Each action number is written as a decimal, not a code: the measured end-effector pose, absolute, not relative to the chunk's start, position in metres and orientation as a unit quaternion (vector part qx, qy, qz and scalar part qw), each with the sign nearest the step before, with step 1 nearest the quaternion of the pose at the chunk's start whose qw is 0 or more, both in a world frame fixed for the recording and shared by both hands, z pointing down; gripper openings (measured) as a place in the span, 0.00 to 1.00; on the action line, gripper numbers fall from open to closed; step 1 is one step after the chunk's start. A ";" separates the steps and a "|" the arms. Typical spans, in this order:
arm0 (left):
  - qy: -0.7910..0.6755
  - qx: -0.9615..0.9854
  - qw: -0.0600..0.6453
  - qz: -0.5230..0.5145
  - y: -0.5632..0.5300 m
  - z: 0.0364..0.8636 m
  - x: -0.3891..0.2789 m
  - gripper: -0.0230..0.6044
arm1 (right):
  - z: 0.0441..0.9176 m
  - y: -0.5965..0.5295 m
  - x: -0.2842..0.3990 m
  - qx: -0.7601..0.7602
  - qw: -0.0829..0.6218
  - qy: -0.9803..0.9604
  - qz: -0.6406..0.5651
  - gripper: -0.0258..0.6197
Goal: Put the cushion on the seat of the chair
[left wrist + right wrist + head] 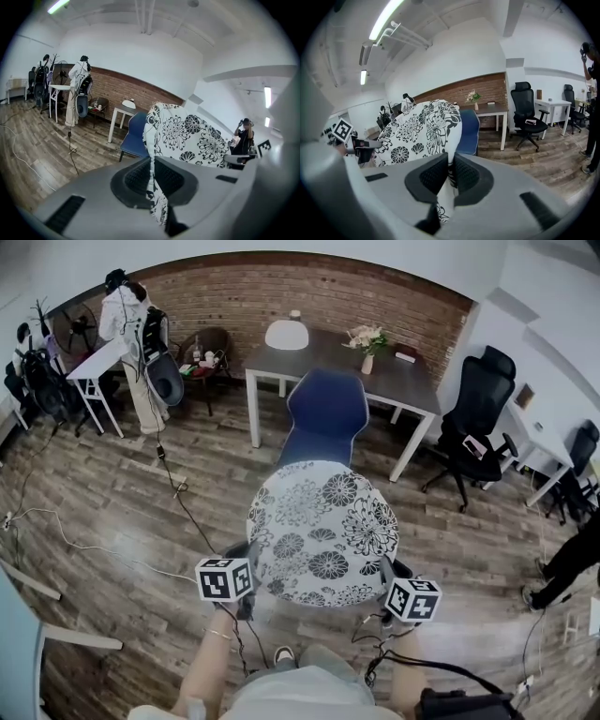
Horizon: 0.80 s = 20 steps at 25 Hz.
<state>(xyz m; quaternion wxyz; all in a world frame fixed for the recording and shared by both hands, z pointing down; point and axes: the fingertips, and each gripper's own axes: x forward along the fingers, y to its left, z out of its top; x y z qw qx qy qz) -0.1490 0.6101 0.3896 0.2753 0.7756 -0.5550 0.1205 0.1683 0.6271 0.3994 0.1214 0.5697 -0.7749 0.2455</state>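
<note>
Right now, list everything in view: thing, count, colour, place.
cushion: one, white with black flowers, held up in front of the chair
chair: one, blue, before the table
table: one, grey top on white legs, by the brick wall
vase of flowers: one, pale, on the table
office chairs: two, black, at the right
desk: one, white, at the left
cables: several, dark and pale, on the wooden floor
people: two, one in white far left, one in dark at the right edge
left gripper: one, grey, shut on the cushion's left edge
right gripper: one, grey, shut on its right edge
</note>
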 end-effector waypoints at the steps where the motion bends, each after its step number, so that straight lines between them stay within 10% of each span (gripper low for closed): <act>1: -0.554 0.776 0.276 0.121 0.608 0.391 -0.151 0.06 | 0.401 0.626 0.167 0.570 0.119 -0.774 0.249 0.08; 20: -0.565 0.768 0.274 0.125 0.458 0.390 -0.148 0.06 | 0.410 0.462 0.170 0.555 0.118 -0.779 0.269 0.08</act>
